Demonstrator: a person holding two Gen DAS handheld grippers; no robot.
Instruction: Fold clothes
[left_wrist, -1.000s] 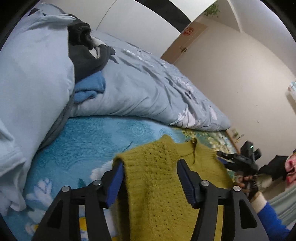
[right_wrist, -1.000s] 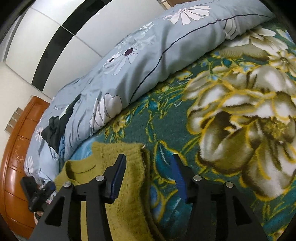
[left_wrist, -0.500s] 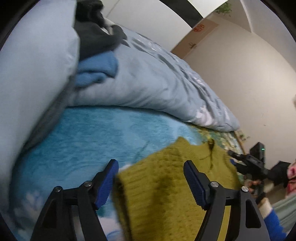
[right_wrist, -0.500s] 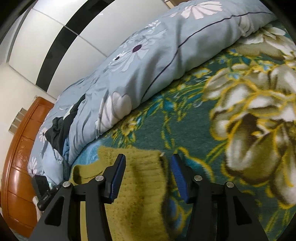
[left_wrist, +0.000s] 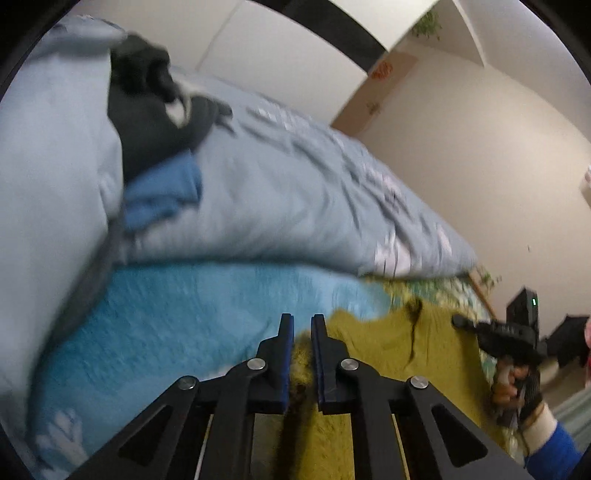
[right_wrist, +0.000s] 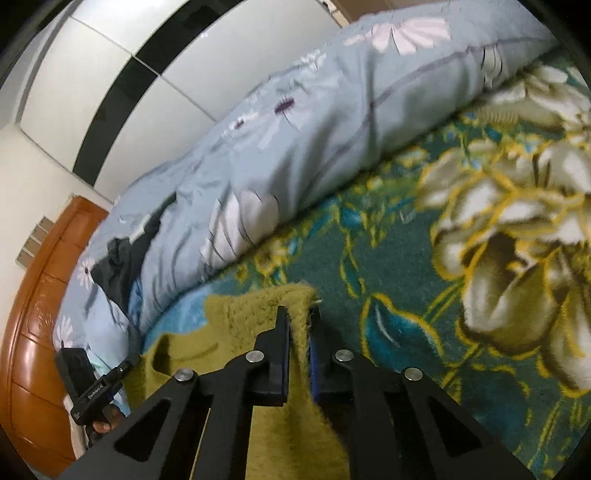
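Both pinches are on. Left hand-held gripper (left_wrist: 302, 325) is clamped on one top corner of the mustard knit sweater (left_wrist: 388, 354); right hand-held gripper (right_wrist: 298, 325) is clamped on the other corner, w/ a thin ridge of knit squeezed between its pads. The sweater lies on the floral blanket (right_wrist: 406, 266) on the bed, just in front of the rolled grey-blue duvet (left_wrist: 295, 192), neckline between your two grips.

Risks from here, imo:
- Shallow bite. The right pinch looks like edge only, so a quick lift could let the knit slide out and that corner drops.
- Loose knit stretches. Pull your hands apart too hard and the shoulder line goes wavy, so the fold edge won't be straight.
- Fuzzy blanket = drag. Sweep the sweater low and the lower half prob bunches instead of following.
- Uneven lift btw the hands gives a skewed fold.
- Duvet and the dark clothes pile (left_wrist: 155, 110) sit close behind; carry too far fwd and the hem lands on them.
- Both views are blurred, so I can't tell how many layers each grip holds. Check before lifting.
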